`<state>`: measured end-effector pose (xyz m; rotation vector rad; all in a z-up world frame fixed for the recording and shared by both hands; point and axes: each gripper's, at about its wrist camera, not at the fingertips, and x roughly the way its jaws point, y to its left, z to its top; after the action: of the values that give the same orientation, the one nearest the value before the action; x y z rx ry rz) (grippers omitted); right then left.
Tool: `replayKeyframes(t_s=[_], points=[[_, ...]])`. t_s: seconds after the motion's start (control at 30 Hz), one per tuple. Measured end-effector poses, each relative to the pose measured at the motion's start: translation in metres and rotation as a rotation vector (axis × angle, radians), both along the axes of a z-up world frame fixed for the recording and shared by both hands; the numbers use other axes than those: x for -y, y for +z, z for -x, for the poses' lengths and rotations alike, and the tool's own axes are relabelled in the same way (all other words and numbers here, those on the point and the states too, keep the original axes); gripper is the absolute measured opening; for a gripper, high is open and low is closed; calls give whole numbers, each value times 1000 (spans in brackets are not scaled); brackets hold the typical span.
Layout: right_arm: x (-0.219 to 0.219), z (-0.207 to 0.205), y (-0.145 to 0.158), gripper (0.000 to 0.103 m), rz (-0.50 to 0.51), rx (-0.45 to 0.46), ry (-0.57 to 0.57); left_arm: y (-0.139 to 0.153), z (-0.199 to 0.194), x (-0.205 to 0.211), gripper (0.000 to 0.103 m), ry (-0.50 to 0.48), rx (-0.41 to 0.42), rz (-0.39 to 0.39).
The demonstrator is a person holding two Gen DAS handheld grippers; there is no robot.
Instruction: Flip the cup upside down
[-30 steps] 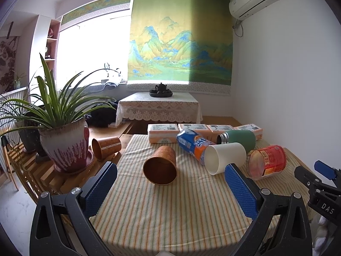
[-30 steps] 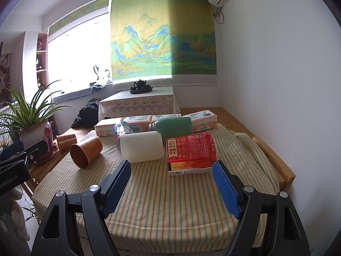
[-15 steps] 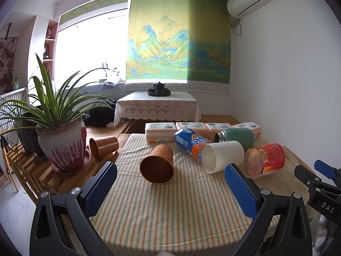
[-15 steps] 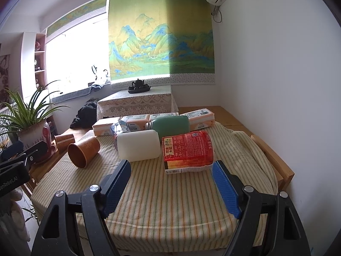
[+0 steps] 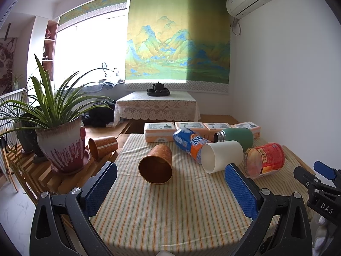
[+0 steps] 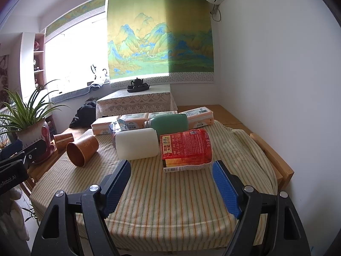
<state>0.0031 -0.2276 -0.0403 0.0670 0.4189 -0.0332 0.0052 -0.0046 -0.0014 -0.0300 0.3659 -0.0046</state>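
A brown paper cup (image 5: 156, 163) lies on its side on the striped tablecloth (image 5: 170, 209), mouth toward me; it also shows in the right wrist view (image 6: 82, 150). A white cup (image 5: 221, 156) lies on its side to its right, also in the right wrist view (image 6: 137, 146). A second brown cup (image 5: 102, 147) lies on the wooden bench at left. My left gripper (image 5: 170, 187) is open and empty, short of the brown cup. My right gripper (image 6: 171, 181) is open and empty, just before the white cup and the red package.
A red noodle package (image 6: 186, 149), a green flask (image 6: 169, 122), an orange soda can (image 5: 188, 143) and tissue packs (image 5: 158, 131) lie at the table's far side. A potted plant (image 5: 61, 140) stands at left. The wooden table edge (image 6: 275, 155) shows at right.
Both grippers have drifted slightly; the objects sit a little lower and left in the views. Jaws stay open and nothing on the table has moved.
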Motion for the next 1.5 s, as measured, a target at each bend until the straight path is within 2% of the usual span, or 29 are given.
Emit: replayKeyframes(t_s=[1.03, 1.23, 1.5], points=[[7, -9, -5, 76, -9, -21, -13, -5, -20, 9, 102, -47, -39, -27], [8, -11, -6, 76, -14, -28, -11, -5, -40, 2, 102, -77, -95, -38], [15, -18, -12, 76, -36, -48, -11, -8, -89, -21, 102, -100, -228, -88]])
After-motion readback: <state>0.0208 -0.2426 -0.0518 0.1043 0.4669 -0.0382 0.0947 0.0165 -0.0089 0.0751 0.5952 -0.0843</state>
